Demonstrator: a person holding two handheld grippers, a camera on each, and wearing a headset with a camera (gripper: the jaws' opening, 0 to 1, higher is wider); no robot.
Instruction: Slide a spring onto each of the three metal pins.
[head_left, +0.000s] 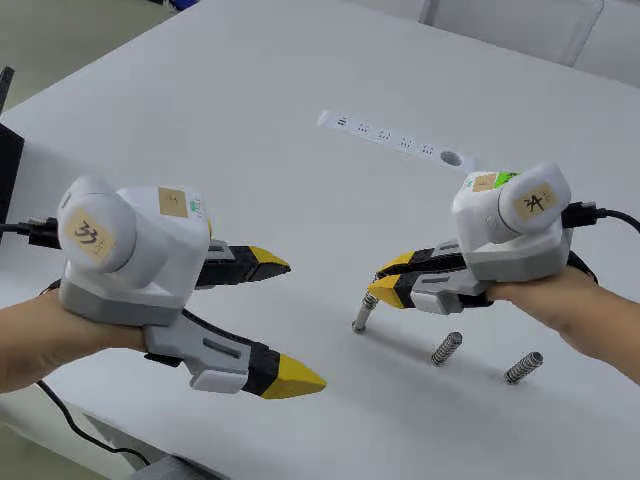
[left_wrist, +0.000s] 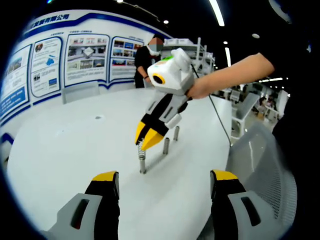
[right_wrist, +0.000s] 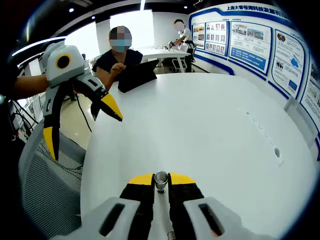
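My right gripper is shut on a small coil spring. It holds the spring over the top of a tilted metal pin on the white table. To the right of that stand two more pins with coils showing on them. My left gripper hangs open at the left, nothing between its jaws, and points toward the pin.
A white power strip lies farther back on the table. Across the far end a person sits behind a dark laptop. A mesh chair stands at the table's near edge.
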